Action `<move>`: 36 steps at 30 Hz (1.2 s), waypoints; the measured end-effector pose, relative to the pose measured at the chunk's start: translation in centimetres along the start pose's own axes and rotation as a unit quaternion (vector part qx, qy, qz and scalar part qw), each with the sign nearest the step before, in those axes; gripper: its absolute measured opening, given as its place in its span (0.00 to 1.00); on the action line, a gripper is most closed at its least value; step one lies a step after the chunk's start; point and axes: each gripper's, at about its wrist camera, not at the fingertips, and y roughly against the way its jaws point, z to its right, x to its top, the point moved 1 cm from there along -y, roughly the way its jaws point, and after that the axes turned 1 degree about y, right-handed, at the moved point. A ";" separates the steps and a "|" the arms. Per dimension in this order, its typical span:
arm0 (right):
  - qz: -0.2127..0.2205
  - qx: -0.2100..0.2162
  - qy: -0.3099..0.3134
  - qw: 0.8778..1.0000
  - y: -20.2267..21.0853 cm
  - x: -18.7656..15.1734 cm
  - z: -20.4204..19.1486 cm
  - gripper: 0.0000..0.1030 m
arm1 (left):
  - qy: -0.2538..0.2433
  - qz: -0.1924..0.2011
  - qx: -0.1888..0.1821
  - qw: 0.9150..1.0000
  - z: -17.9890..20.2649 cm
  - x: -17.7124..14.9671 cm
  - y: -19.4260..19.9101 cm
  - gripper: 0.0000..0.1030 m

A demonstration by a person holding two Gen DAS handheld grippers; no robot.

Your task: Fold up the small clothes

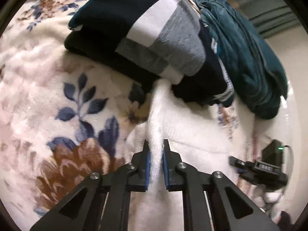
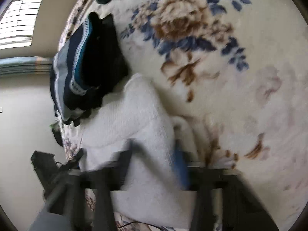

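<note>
Fabric of a white knit garment, lying on the floral fleece blanket beside folded dark clothes, is pinched by the left gripper, while the blurred right gripper straddles it, jaws apart, apparently to lift an edge for folding.

- A plush, fluffy fleece is seen in the floral blanket, soft and matt
- The white garment is made of a knitted cloth with a fine ribbed, slightly rough texture
- Matt black plastic forms the left gripper, with shiny metal rivets and blue pads that look rubbery
- The folded dark clothes are of soft matt fabric
- A velvety sheen is shown by the teal garment
- The right gripper is blurred; dark and matt
</note>
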 end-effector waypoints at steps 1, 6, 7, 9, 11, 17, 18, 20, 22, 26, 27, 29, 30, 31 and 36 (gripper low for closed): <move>0.017 -0.007 0.006 1.000 0.5 -0.3 -0.1 0.08 | -0.001 0.008 0.002 1.000 -0.4 0.3 0.4 0.05; 0.075 -0.047 0.009 0.996 2.3 -1.0 0.0 0.06 | 0.010 -0.001 0.022 1.000 -2.4 0.9 -1.0 0.05; 0.072 -0.058 0.008 0.996 1.8 -0.9 0.3 0.06 | 0.014 -0.013 0.022 1.000 -2.5 0.5 -2.1 0.05; 0.049 -0.066 -0.001 0.997 0.0 -0.6 1.0 0.06 | 0.027 -0.023 0.010 0.999 -2.7 0.8 -3.0 0.06; 0.032 -0.044 -0.011 0.998 -0.5 0.1 1.3 0.12 | 0.041 -0.026 -0.024 0.999 -2.7 1.2 -2.3 0.10; 0.011 0.056 -0.024 0.998 1.2 1.0 3.4 0.82 | 0.096 -0.013 -0.130 0.987 -5.5 0.1 -0.3 0.65; -0.002 0.066 -0.021 0.998 0.8 0.9 3.8 0.82 | 0.106 -0.024 -0.143 0.984 -6.1 -0.2 -0.9 0.65; -0.038 0.078 -0.015 0.996 -0.9 0.8 4.7 0.82 | 0.122 -0.045 -0.168 0.977 -6.7 -0.9 -2.3 0.65; -0.068 0.093 0.000 0.993 -2.7 0.4 4.9 0.82 | 0.131 -0.061 -0.199 0.969 -7.1 -1.5 -3.5 0.65; -0.099 0.121 0.037 0.987 -5.1 -0.1 4.1 0.82 | 0.114 -0.069 -0.211 0.968 -6.1 -1.2 -4.9 0.67; -0.099 0.129 0.038 0.986 -5.4 -0.1 3.9 0.84 | 0.112 -0.071 -0.212 0.968 -5.9 -1.1 -5.1 0.67; -0.102 0.142 0.030 0.984 -5.9 -0.1 3.8 0.84 | 0.112 -0.070 -0.216 0.967 -5.9 -0.9 -5.3 0.65; -0.100 0.147 0.025 0.984 -6.0 -0.1 3.8 0.82 | 0.112 -0.067 -0.218 0.967 -5.9 -0.8 -5.2 0.65; -0.097 0.149 0.024 0.984 -6.0 -0.2 3.7 0.81 | 0.110 -0.060 -0.218 0.968 -5.8 -1.0 -5.1 0.61; -0.076 0.146 0.036 0.986 -5.2 -0.9 3.2 0.44 | 0.088 -0.035 -0.218 0.971 -4.9 -1.4 -3.8 0.30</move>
